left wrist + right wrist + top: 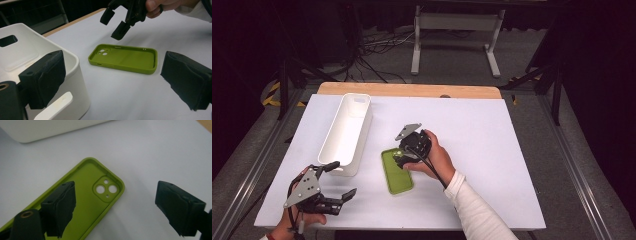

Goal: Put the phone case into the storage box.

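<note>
The white table (492, 150) carried a long white bin (346, 131) on its left side, and just right of it lay the green phone case (396, 172), hollow side up. The right gripper (403, 159) hovered over the case's camera end, jaws wide, nothing gripped. The left gripper (339, 181) waited near the bin, jaws released.

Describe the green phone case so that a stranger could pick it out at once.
On the white table, look just right of the long white bin, under the right tool. The phone case lies flat there, hollow side up. It is the only lime-green thing, with round camera holes in one corner.
</note>
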### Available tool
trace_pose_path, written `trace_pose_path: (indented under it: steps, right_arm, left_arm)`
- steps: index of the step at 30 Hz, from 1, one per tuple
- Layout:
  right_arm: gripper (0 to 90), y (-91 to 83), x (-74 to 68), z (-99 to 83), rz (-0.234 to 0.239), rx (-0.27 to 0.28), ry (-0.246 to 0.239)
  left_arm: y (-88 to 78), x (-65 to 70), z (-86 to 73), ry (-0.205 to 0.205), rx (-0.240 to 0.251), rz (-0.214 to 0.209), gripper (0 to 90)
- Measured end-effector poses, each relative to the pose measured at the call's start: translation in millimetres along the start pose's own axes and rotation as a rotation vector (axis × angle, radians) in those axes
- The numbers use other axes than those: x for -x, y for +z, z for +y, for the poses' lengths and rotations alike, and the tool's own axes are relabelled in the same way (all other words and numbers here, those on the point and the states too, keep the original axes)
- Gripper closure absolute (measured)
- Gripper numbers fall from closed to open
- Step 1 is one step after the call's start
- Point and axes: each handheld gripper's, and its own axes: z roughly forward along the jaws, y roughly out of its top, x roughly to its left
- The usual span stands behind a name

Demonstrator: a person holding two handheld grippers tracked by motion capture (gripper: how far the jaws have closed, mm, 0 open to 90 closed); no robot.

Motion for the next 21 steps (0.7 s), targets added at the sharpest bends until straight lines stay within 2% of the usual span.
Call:
trace_pose_path:
  steps: [3, 10, 13, 21]
  right_arm:
    - [22.7, 8.2, 2.9, 2.2, 0.003, -0.023, 0.015]
    - [36.1, 25.5, 10.5, 8.5, 0.022, -0.118, 0.016]
    - [40.4, 29.2, 13.0, 10.3, 0.023, -0.137, 0.029]
    - [44.9, 36.4, 12.9, 11.1, 0.052, -0.195, 0.039]
  left_arm:
    - [0.6, -0.1, -0.7, 0.003, 0.000, -0.002, 6.5]
    - [2.9, 1.2, -1.3, 0.006, -0.017, -0.018, 7.0]
    - [2.7, 1.3, -1.5, 0.004, -0.018, -0.020, 7.0]
    - [2.2, 1.7, -2.0, -0.004, -0.019, -0.033, 6.9]
